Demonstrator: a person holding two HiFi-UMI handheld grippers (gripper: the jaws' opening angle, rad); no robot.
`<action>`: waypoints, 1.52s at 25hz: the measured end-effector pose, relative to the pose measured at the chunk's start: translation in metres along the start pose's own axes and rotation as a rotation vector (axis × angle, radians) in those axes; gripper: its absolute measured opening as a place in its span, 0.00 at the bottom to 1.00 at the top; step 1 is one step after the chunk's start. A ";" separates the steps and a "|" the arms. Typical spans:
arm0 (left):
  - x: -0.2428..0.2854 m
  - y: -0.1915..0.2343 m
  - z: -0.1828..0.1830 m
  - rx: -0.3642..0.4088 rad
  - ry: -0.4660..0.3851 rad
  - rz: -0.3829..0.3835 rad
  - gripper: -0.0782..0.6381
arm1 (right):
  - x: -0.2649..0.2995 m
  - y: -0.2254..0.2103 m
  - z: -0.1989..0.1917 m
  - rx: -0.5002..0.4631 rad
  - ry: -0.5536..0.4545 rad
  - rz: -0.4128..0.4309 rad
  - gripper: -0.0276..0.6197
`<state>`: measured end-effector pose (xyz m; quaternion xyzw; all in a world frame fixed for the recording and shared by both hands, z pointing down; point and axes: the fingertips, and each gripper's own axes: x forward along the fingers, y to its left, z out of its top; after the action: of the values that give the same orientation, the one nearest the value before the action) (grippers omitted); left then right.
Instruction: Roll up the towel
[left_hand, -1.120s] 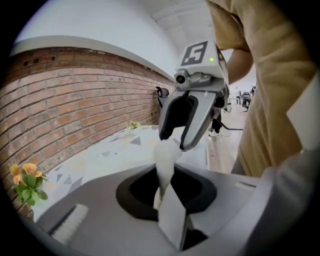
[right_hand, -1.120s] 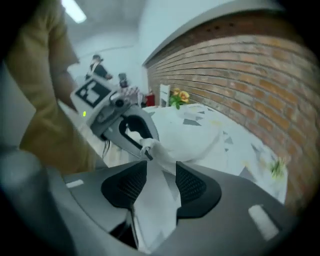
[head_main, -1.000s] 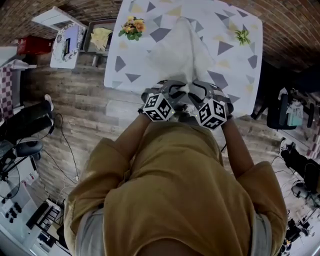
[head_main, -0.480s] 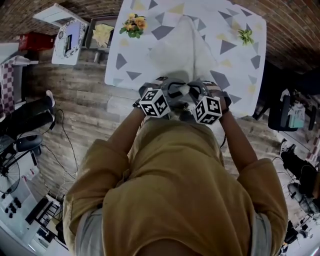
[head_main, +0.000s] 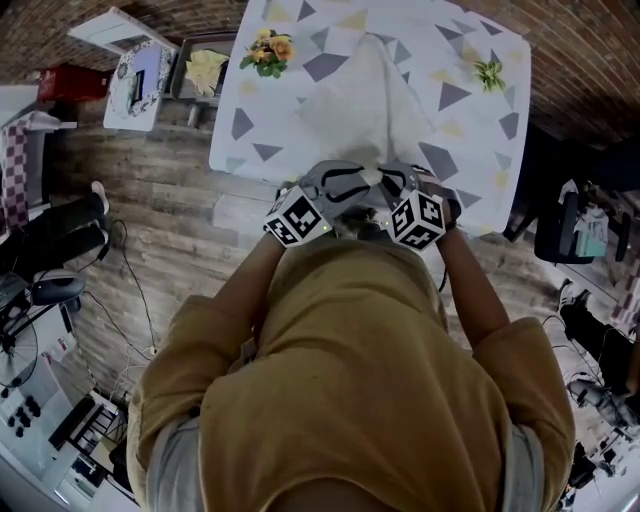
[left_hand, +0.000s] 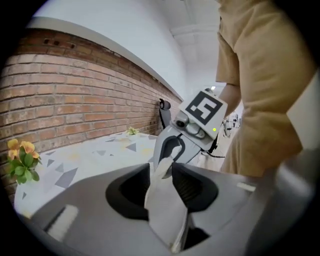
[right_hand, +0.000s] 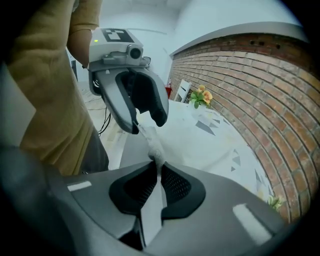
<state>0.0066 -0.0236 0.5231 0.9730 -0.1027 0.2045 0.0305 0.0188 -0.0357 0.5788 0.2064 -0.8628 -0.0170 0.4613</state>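
Holding item: towel (head_main: 362, 100), white, laid lengthwise down the middle of the table (head_main: 480, 140), on a cloth printed with triangles; near end lifted at the table's front edge, rest flat and not yet rolled

Left gripper (left_hand: 161, 175): clamped on a thick, bunched fold of the near end; jaws have just been opening a little, cloth filling the gap between them

Right gripper (right_hand: 159, 172): jaws have just been closing, now pinched almost together on a thin edge of the same end; sits just beside the left gripper, a short span of towel between the two

Risks, as judged:
- Slip at left: a loosening hold on a bulky wad may let the fold slide out once the turn begins
- Skewed roll: one thick bunch and one thin edge, held close together, would probably start the roll tight in the middle and loose at the sides
- Drag: pulling toward the person instead of turning over could draw the towel, perhaps the cloth, off the front edge
- Flowers (head_main: 266, 50) and green sprig (head_main: 487, 72): well apart from the towel; at risk only if the cloth shifts
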 end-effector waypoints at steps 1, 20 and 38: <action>0.000 0.000 0.000 0.000 0.002 -0.009 0.33 | 0.000 0.001 0.000 -0.004 0.003 -0.001 0.09; 0.017 -0.003 -0.007 -0.115 0.008 -0.118 0.22 | -0.015 0.009 0.000 0.185 -0.073 0.076 0.09; 0.031 0.031 -0.023 -0.292 0.059 -0.266 0.21 | -0.010 -0.020 -0.002 0.491 -0.126 0.145 0.09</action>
<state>0.0184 -0.0572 0.5570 0.9567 -0.0008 0.2102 0.2013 0.0323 -0.0497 0.5678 0.2485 -0.8806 0.2132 0.3425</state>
